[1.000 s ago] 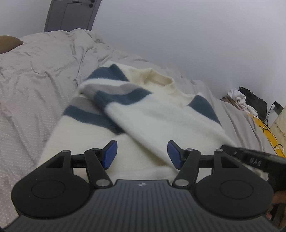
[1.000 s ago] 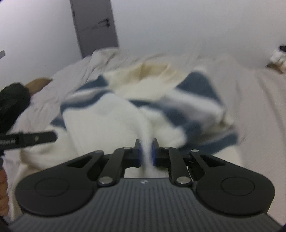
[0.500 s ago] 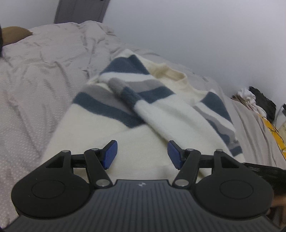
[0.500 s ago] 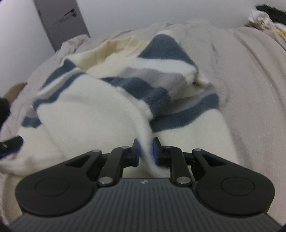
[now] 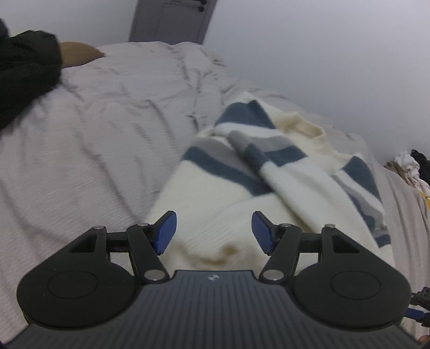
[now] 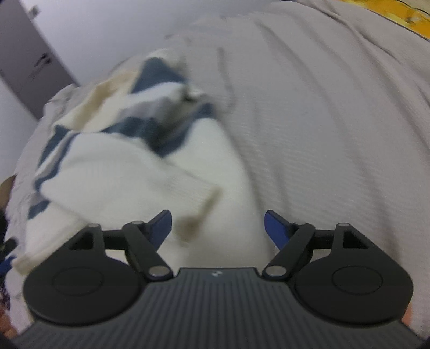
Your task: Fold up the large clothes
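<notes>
A cream sweater with blue and grey stripes lies on the grey bed, both sleeves laid across its body. My left gripper hovers open over the sweater's lower hem, nothing pinched between its blue pads. In the right wrist view the same sweater is blurred; its folded sleeve ends in a ribbed cuff just ahead of the fingers. My right gripper is opening, its jaws wide apart above the cream fabric and pressing on nothing.
Wrinkled grey bedding spreads to the left, with a dark garment and a tan pillow at its far corner. A grey door stands behind. Clutter sits beyond the bed's right edge.
My right gripper let go of the cream sleeve and its jaws swung wide while it moved and rolled. The sleeve now lies across the sweater. My left gripper shifted so more bare bedding shows on the left.
</notes>
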The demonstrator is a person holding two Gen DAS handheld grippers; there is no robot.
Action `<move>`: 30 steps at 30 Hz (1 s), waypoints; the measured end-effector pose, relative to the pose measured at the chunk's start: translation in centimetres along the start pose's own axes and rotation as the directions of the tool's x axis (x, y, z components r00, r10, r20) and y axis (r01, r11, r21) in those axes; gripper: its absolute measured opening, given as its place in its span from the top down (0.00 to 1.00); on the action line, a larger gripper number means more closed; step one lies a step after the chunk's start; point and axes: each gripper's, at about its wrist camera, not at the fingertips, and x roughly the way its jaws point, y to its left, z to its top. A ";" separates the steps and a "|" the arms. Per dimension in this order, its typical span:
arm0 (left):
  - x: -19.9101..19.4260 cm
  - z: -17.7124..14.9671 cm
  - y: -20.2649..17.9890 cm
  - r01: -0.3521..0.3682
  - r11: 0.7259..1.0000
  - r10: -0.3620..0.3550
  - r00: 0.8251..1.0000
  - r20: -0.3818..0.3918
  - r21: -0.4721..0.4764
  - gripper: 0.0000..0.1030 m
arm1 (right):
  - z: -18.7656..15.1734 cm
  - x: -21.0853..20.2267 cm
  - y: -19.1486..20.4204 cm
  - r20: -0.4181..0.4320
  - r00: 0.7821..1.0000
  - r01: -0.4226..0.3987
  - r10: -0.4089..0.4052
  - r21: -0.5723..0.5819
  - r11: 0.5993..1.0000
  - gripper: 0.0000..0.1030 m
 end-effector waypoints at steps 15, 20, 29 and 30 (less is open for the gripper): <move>0.0 -1.9 7.7 0.028 0.909 -0.079 0.991 -0.106 -0.417 0.31 | -0.8 2.2 -2.8 -0.127 0.972 -0.159 0.200 0.273 0.949 0.19; 0.8 -2.7 8.5 0.046 0.867 -0.121 0.985 -0.121 -0.496 0.29 | -0.9 1.3 -2.1 -0.075 0.911 -0.362 0.406 0.327 0.873 0.19; 0.8 -3.1 9.4 0.019 0.848 -0.106 0.985 -0.134 -0.530 0.28 | -1.0 -0.6 1.0 -0.035 0.825 -0.544 0.565 0.225 0.808 0.19; 0.9 -3.2 9.7 0.015 0.841 -0.108 0.984 -0.140 -0.540 0.28 | -1.4 -0.5 1.2 -0.061 0.845 -0.510 0.531 0.208 0.835 0.19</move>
